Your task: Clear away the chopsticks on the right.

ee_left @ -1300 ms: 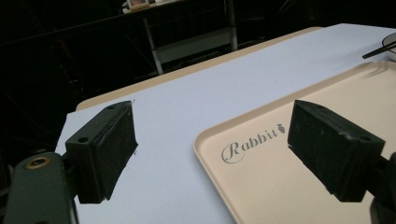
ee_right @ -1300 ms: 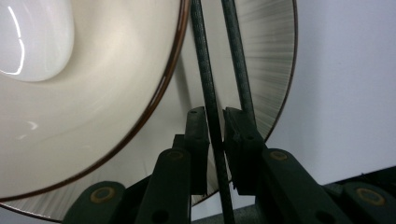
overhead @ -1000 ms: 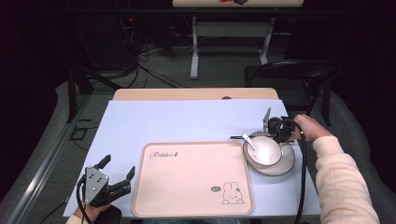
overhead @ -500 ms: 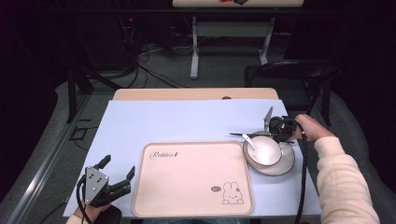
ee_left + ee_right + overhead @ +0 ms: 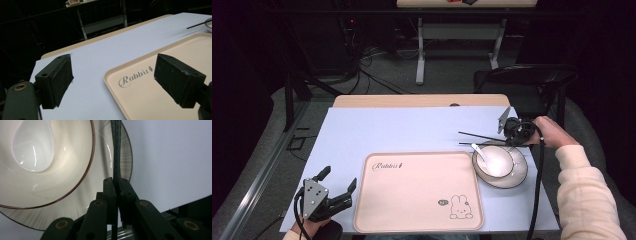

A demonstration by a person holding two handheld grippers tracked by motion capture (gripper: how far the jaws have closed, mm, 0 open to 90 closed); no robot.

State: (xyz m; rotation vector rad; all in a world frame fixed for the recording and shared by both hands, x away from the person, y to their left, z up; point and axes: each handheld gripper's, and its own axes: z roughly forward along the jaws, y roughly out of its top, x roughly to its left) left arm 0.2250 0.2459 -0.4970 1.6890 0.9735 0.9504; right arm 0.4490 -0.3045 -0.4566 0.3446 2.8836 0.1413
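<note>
My right gripper (image 5: 512, 142) is at the far edge of a striped plate (image 5: 519, 173), held by a hand in a cream sleeve. In the right gripper view its jaws (image 5: 116, 182) are shut on a thin black chopstick (image 5: 115, 150) that reaches out over the plate (image 5: 110, 150). In the high view two black chopsticks (image 5: 482, 137) point left from the gripper, fanned slightly apart. A white bowl (image 5: 498, 161) on the plate holds a white spoon (image 5: 479, 153). My left gripper (image 5: 338, 178) stands open at the near left, just left of a beige rabbit tray (image 5: 417, 195), with nothing between its pads (image 5: 57, 80).
A pale blue mat (image 5: 402, 130) covers the wooden table under everything. The tray (image 5: 155, 100) is bare and reads "Rabbit". A black chair (image 5: 527, 80) stands behind the table's far right corner. Cables lie on the floor beyond.
My right gripper has shifted slightly right and back with the chopstick. The left gripper has not moved.
</note>
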